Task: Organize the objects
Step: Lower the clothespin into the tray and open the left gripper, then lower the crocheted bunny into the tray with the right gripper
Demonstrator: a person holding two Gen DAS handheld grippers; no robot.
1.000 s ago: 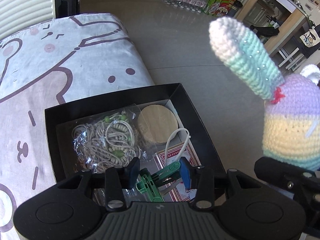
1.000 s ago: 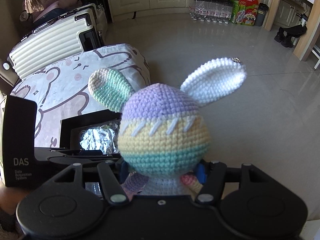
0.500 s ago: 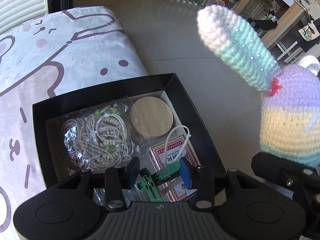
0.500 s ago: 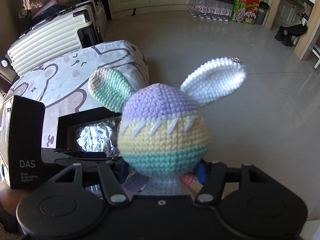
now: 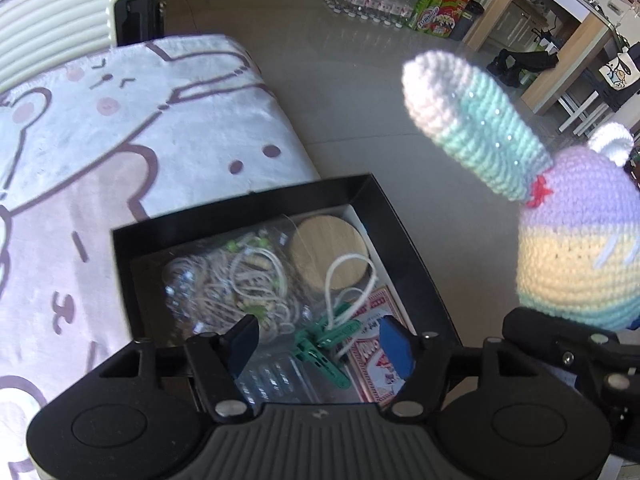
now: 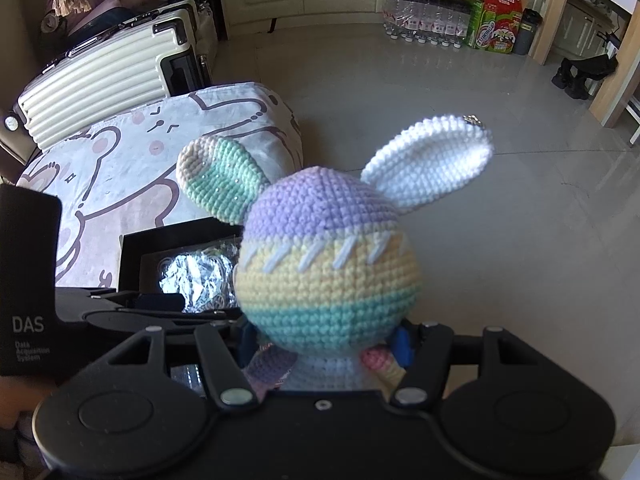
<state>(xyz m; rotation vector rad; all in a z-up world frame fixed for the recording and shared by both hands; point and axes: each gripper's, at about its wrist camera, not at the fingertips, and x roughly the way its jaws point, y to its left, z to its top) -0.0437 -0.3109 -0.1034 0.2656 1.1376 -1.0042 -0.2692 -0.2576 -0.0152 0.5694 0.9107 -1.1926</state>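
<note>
My left gripper [image 5: 316, 344] now has its fingers spread wide apart; a moment ago they pinched the green clip [image 5: 320, 344]. The clip now lies free in the black box [image 5: 416, 240] on the card deck [image 5: 376, 356], its white cord loop [image 5: 348, 280] flopped over the wooden disc [image 5: 316, 244].

My right gripper [image 6: 322, 346] carries a crocheted yarn rabbit [image 6: 328, 276], its surface matt and knobbly with visible stitches. Inside the matt black box [image 5: 404, 216], a smooth pale wooden disc [image 5: 326, 246] lies beside a glossy, crinkled clear plastic bag of cords [image 5: 228, 280], with a hard green plastic clip [image 5: 320, 348] and printed paper cards [image 5: 376, 360] nearer my left gripper [image 5: 320, 342]. The box rests on soft printed cloth [image 5: 120, 152], and the floor [image 6: 500, 220] beyond the box is polished and reflective.
</note>
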